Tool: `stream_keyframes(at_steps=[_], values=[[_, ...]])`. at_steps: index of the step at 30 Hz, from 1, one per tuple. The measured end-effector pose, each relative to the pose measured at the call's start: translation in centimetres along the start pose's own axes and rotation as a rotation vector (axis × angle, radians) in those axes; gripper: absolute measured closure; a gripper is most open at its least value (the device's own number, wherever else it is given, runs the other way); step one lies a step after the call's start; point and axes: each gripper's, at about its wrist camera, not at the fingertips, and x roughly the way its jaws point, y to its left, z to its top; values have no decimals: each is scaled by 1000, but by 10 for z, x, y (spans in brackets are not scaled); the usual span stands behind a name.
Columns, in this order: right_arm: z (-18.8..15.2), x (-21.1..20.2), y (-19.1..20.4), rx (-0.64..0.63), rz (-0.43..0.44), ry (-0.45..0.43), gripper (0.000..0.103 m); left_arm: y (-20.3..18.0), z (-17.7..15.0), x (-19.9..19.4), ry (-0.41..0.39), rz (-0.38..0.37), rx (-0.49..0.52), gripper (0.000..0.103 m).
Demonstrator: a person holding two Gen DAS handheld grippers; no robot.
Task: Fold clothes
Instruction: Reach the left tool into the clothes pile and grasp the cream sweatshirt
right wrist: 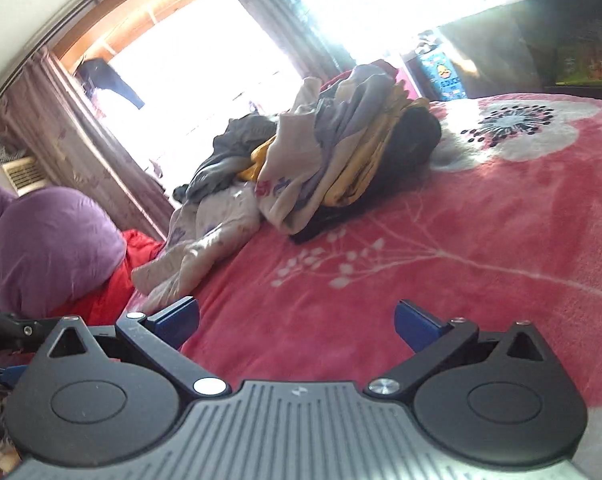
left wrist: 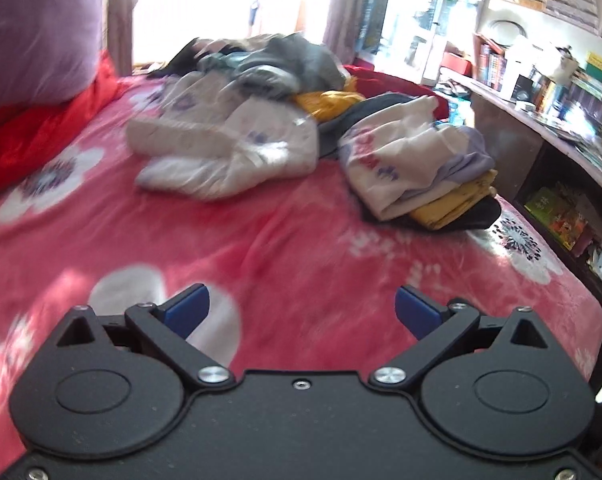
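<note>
A crumpled white garment (left wrist: 225, 148) with purple print lies in the middle of the pink flowered bedspread (left wrist: 285, 248), far ahead of my left gripper (left wrist: 301, 308), which is open and holds nothing. Behind the garment sits a loose heap of grey and yellow clothes (left wrist: 277, 68). To the right is a folded stack (left wrist: 417, 164) of white, yellow and black pieces. In the right wrist view the same stack (right wrist: 341, 160) and the white garment (right wrist: 205, 240) lie ahead of my right gripper (right wrist: 297, 322), also open and empty above the bedspread (right wrist: 441, 264).
A purple pillow (left wrist: 37, 32) rests on a red quilt (left wrist: 33, 136) at the left. A cluttered desk with books (left wrist: 549, 92) and low shelves (left wrist: 561, 212) run along the bed's right side. Curtains and a bright window (right wrist: 189, 64) stand behind the bed.
</note>
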Motion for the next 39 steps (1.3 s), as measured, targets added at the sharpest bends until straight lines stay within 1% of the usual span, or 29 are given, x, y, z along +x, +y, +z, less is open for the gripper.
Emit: stream_keyframes(at_steps=[3, 4, 5, 6, 12, 15, 16, 19, 20, 22, 23, 24, 25, 26, 27, 36, 39], values=[[3, 5, -10, 59, -28, -46, 0, -20, 24, 27, 5, -27, 40, 4], [4, 5, -13, 80, -30, -59, 0, -27, 29, 35, 0, -27, 61, 10], [5, 6, -17, 101, -22, -63, 0, -34, 34, 43, -5, -25, 83, 13], [7, 8, -21, 122, -12, -62, 0, -40, 38, 51, -10, -24, 105, 13], [11, 15, -45, 254, -51, -19, 0, -80, 67, 97, -43, -15, 238, 13], [13, 17, -50, 266, -54, 15, 0, -100, 81, 120, -59, -10, 304, 13], [13, 17, -50, 264, -54, 15, 0, -101, 85, 128, -57, -26, 311, 13], [12, 19, -49, 255, -55, 25, 0, -118, 93, 141, -75, -34, 288, 23], [11, 20, -49, 251, -56, 31, 0, -120, 96, 146, -80, -40, 277, 33], [11, 22, -48, 244, -59, 36, 0, -123, 101, 156, -68, -57, 247, 47], [11, 22, -47, 241, -61, 38, 0, -125, 102, 161, -56, -65, 234, 49], [10, 23, -47, 237, -62, 40, 0, -122, 103, 158, -61, -67, 228, 52], [10, 23, -47, 234, -63, 42, 0, -119, 103, 154, -67, -67, 223, 68], [10, 24, -47, 232, -64, 43, 0, -116, 103, 150, -74, -68, 218, 89], [10, 24, -47, 229, -65, 44, 0, -113, 103, 146, -81, -69, 213, 95], [9, 23, -43, 212, -73, 46, 0, -85, 105, 110, -141, -75, 167, 99], [9, 21, -42, 213, -77, 42, 0, -62, 95, 77, -171, -54, 129, 99]])
